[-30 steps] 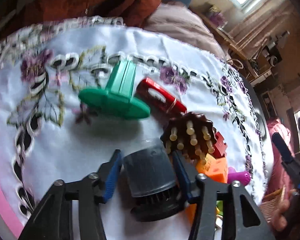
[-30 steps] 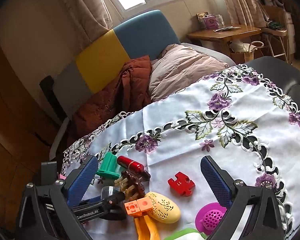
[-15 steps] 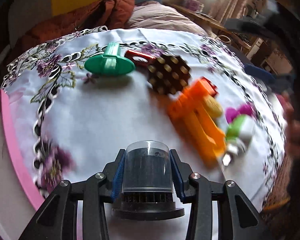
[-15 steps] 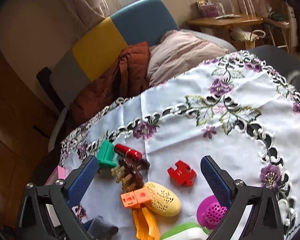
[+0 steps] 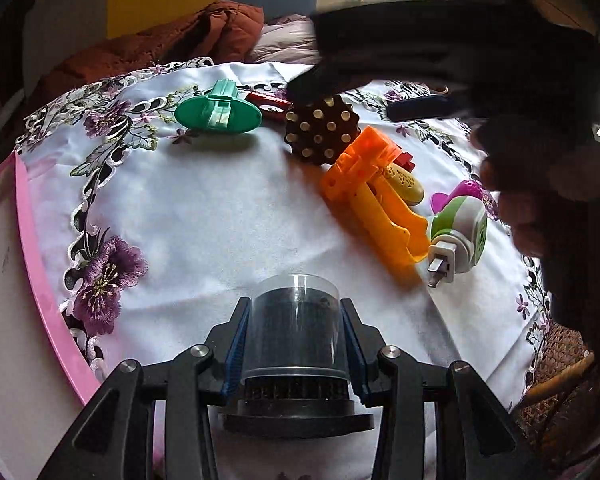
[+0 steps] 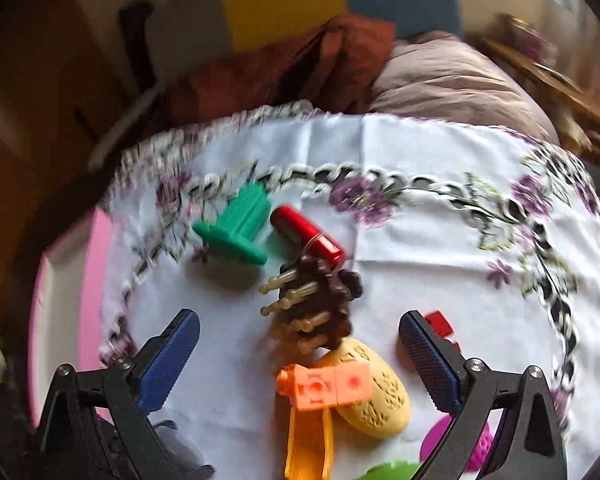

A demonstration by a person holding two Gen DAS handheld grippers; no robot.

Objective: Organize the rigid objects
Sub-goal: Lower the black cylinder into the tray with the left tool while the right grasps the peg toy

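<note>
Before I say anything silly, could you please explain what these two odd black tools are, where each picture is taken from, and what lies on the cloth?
They are hand-held two-finger grippers, each carrying a camera that looks along its fingers, so each picture is one gripper's own view. The left gripper is shut on a dark cylinder with a clear cap. The right gripper is open and empty, over the toys. On the embroidered tablecloth lie a green stand, a red tube, a brown peg brush, an orange toy, a yellow perforated oval, a red puzzle piece, a purple piece and a green-and-white plug-in device.

Spool left of lighter, studded brush right; tray at tablecloth's left edge
</note>
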